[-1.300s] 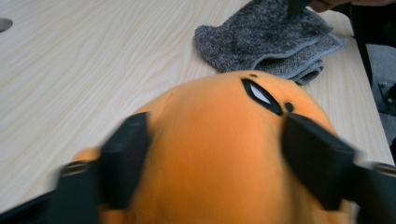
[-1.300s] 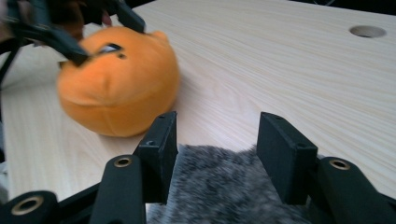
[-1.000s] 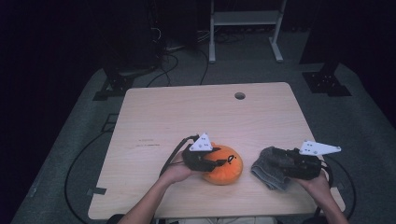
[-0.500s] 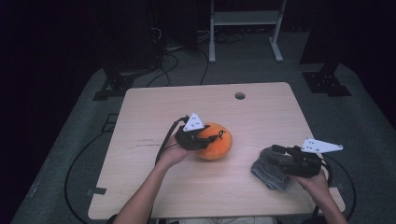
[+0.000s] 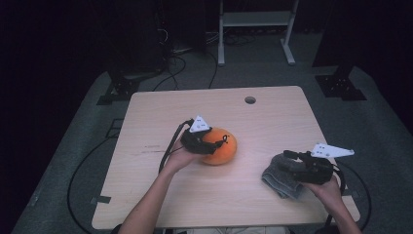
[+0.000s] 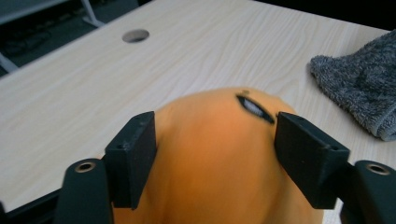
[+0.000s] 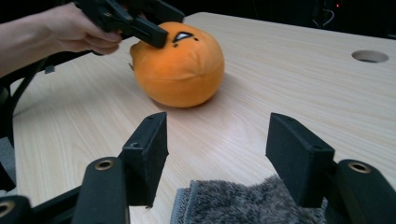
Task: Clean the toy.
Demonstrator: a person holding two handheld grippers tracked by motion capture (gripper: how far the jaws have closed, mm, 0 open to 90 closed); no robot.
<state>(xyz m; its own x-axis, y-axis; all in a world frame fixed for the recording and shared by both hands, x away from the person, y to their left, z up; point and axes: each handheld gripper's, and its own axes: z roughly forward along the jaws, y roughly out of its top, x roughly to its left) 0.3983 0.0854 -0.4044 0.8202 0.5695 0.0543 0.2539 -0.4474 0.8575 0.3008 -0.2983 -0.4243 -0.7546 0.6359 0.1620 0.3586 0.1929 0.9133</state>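
Observation:
An orange plush ball (image 5: 225, 148) with a stitched eye rests on the wooden table (image 5: 272, 117) near its middle. My left gripper (image 5: 218, 142) reaches over it from the left. In the left gripper view its jaws, which have just been opening, stand apart on either side of the plush (image 6: 219, 158), which lies between them. A grey towel (image 5: 280, 179) lies crumpled at the front right. My right gripper (image 5: 291, 163) hovers over it, pointing left. Its jaws have also just been opening, and the right gripper (image 7: 217, 135) is open above the towel (image 7: 247, 203), looking toward the plush (image 7: 180, 65).
A round cable hole (image 5: 250, 100) sits near the table's far edge. Cables trail from both grippers off the table's sides. Beyond the table stand a white frame (image 5: 253, 22) and dark equipment on a grey floor.
My left hand has carried the plush away from the front edge toward the table's middle, farther from the towel. Its jaws now stand apart around the plush. The right hand has stayed put.

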